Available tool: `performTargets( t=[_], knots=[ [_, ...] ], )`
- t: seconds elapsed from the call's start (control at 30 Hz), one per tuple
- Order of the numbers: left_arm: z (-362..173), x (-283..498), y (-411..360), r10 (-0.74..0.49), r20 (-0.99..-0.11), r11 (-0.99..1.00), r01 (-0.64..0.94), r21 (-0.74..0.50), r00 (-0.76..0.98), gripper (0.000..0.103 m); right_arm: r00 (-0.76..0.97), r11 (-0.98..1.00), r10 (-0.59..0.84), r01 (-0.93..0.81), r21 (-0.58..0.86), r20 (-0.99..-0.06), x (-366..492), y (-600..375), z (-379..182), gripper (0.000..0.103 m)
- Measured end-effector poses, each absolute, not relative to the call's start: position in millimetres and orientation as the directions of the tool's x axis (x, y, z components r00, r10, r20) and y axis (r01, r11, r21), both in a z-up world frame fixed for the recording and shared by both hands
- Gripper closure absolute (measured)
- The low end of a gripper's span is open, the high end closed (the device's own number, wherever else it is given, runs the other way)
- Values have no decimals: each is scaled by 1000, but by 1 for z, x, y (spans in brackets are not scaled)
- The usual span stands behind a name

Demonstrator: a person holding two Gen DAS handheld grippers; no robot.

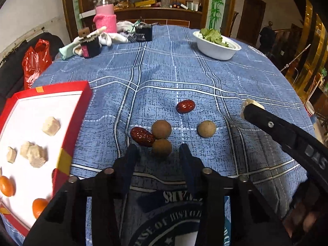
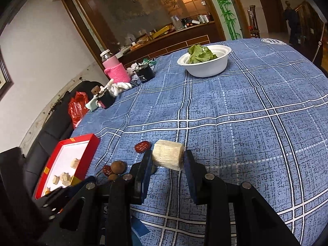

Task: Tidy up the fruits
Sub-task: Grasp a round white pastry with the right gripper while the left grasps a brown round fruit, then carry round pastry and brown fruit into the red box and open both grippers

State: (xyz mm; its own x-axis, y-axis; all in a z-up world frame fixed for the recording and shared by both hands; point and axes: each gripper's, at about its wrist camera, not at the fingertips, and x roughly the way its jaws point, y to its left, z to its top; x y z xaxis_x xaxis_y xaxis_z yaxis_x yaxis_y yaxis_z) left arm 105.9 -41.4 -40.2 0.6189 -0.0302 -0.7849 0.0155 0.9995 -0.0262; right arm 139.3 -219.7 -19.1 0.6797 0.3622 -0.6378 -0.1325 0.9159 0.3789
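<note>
Three brown longans (image 1: 161, 129) and two red dates (image 1: 185, 106) are lying on the blue plaid cloth (image 1: 225, 71) before the left gripper (image 1: 157, 151), whose jaws are standing open and empty, beside the red tray (image 1: 75, 119) holding four pale cubes (image 1: 51, 125) and two oranges (image 1: 6, 185). Mirrored cloth lettering is showing, unreadable.

One pale cylinder chunk (image 2: 168, 154) is being clamped by the right gripper (image 2: 168, 160) above the cloth.

Dim warm light, fisheye edges, soft blur

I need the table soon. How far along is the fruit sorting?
Partly done. The red tray already holds pale chunks and two oranges. The right tongs grip a pale cylindrical piece. Two red dates and three brown round fruits remain on the tablecloth.
</note>
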Motion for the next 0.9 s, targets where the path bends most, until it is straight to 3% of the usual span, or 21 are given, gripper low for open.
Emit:
performTargets(
  t=[0.17, 0.67, 0.9],
  knots=[
    [-50, 113, -43, -1, -802, 1000, -4, -4, 597, 84, 675, 907, 384, -151, 392, -629, 138, -217, -18, 71],
    [-25, 66, -21, -37, -741, 996, -32, -78, 670, 84, 676, 903, 401, -176, 392, -619, 136, -214, -16, 71],
    [-26, 51, -19, -26, -723, 997, -30, -65, 690, 84, 688, 924, 376, -230, 305, -621, 129, -196, -13, 71]
  ],
)
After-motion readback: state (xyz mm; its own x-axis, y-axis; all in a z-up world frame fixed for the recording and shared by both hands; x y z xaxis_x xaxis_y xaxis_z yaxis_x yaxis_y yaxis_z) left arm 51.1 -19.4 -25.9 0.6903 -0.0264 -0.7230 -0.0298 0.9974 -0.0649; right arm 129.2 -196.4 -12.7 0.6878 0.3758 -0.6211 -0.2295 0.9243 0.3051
